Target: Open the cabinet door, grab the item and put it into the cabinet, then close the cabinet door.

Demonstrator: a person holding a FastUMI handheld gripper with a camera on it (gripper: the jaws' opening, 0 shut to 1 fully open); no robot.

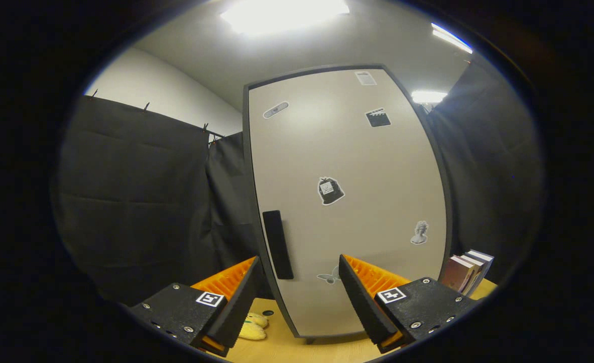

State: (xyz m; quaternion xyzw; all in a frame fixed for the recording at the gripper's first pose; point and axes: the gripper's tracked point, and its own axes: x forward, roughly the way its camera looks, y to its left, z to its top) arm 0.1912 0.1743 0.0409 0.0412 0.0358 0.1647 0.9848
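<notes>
Item: yellow plush toy [253, 326], lower left of frame, lying on the table [327, 350] just ahead of the left finger; likely soft and light (partly hidden), best pinched across its body.
Handle: dark vertical handle [278, 244], left edge of closed cabinet door [347, 201], centre frame.
Gripper [297, 297]: spread wide, holding nothing.
Books [466, 272]: lower right, beside the cabinet.
Room: black cloth walls.

Gripper-mounted fisheye, low over the table [297, 348], facing the closed cabinet door [347, 201] close ahead.
</notes>
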